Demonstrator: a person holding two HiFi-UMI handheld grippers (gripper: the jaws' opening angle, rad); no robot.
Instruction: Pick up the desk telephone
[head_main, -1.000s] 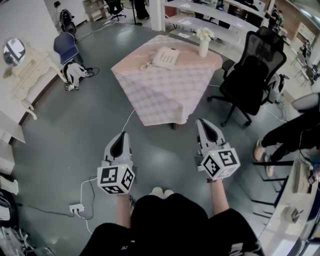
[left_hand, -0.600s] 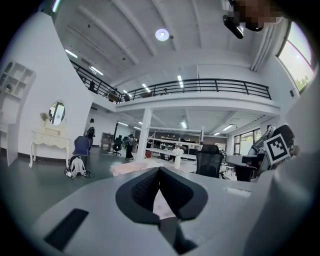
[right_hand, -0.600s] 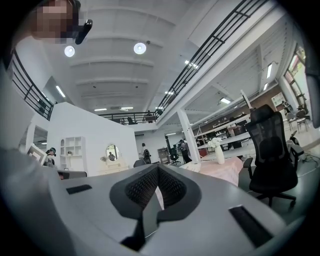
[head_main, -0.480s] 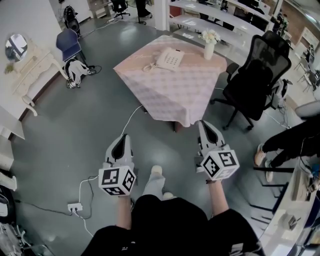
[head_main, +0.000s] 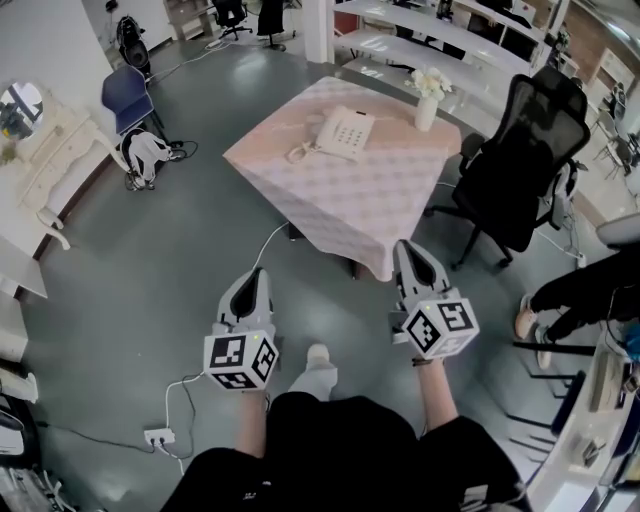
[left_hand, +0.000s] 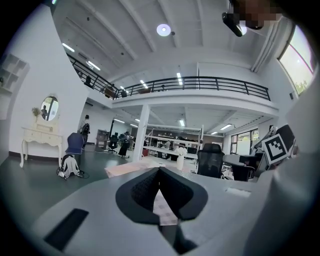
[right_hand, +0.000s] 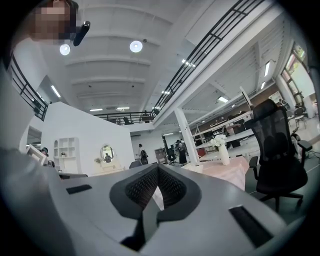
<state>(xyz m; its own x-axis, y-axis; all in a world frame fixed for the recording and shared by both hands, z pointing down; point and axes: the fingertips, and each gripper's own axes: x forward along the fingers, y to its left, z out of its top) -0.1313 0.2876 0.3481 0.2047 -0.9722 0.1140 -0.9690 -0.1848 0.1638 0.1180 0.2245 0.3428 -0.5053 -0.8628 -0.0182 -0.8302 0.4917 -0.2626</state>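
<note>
We have stepped closer: the table (head_main: 345, 205) and the phone (head_main: 343, 133) on it lie nearer than a second ago, and one foot (head_main: 318, 356) is forward. The left gripper (head_main: 257, 272) and right gripper (head_main: 403, 246) both have their jaws pressed together on nothing, well apart from the phone, so we judge the approach unfinished. The phone is boxy off-white plastic with a curly cord (head_main: 299, 151). It lies on pale pink checked drapery, near a smooth white vase (head_main: 427, 112).
</note>
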